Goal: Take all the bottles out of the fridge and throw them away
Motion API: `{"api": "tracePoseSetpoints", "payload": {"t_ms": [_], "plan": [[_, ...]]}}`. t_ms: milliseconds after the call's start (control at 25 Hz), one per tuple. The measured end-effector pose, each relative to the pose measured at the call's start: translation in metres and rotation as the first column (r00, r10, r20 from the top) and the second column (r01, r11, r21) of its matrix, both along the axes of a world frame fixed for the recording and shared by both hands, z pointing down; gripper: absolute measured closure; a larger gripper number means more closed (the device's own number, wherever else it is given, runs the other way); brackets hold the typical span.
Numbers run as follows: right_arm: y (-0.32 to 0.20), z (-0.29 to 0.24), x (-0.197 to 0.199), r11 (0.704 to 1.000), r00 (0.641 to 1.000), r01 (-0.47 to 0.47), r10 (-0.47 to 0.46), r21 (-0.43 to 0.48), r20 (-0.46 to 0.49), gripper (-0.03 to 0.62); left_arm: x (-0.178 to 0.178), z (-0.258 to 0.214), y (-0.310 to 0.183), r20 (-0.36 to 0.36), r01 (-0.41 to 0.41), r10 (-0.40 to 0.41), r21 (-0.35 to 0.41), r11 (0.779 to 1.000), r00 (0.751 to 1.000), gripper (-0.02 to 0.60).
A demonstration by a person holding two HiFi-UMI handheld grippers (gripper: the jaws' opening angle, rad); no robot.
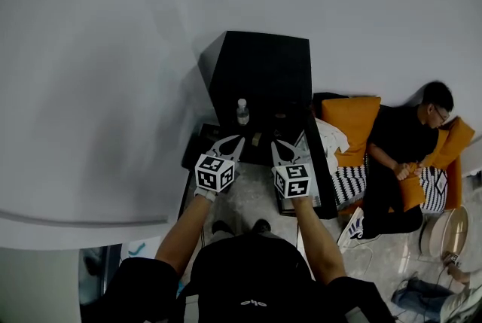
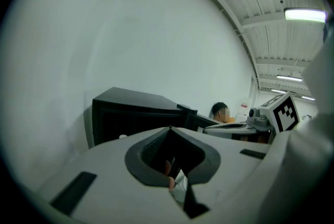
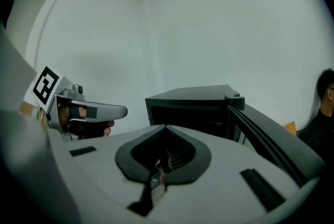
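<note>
Head view: we hold left gripper (image 1: 230, 142) and right gripper (image 1: 279, 147) side by side, jaws together, facing the open fridge (image 1: 263, 69), its door (image 1: 322, 171) at right.

The fridge (image 1: 260, 73) interior reads as near-black in all 3 views, so apart from one bottle (image 1: 242, 111) I can't tell what's on the shelves (its label is too small to read, too). In both gripper views the cavity is just a dark rectangle. Thru the gap below the left gripper (image 2: 169, 127) tips there's sth pale, can't ID it. The seated person (image 3: 322, 118) is cut off by the right gripper view's edge.
</note>
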State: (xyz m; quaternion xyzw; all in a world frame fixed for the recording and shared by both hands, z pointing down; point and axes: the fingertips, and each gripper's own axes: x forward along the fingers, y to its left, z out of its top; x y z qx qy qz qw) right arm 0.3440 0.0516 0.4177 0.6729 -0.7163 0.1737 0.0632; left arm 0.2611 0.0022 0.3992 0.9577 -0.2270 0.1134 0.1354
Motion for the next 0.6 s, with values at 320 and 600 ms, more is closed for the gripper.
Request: {"api": "tracePoseSetpoints", "payload": {"t_ms": [320,600], "plan": [[0.008,-0.001,0.003,0.999,0.999,0.043,-0.043,0.011,0.008,0.586,0.0,0.0,0.019,0.025,0.028,-0.028,0.014,1.0,0.999,0.581],[0.007,-0.001,-0.002,0.998,0.998,0.061,-0.061,0.005,0.005,0.586,-0.013,-0.002,0.021,0.034,0.044,-0.045,0.017,0.999,0.998,0.581]]}}
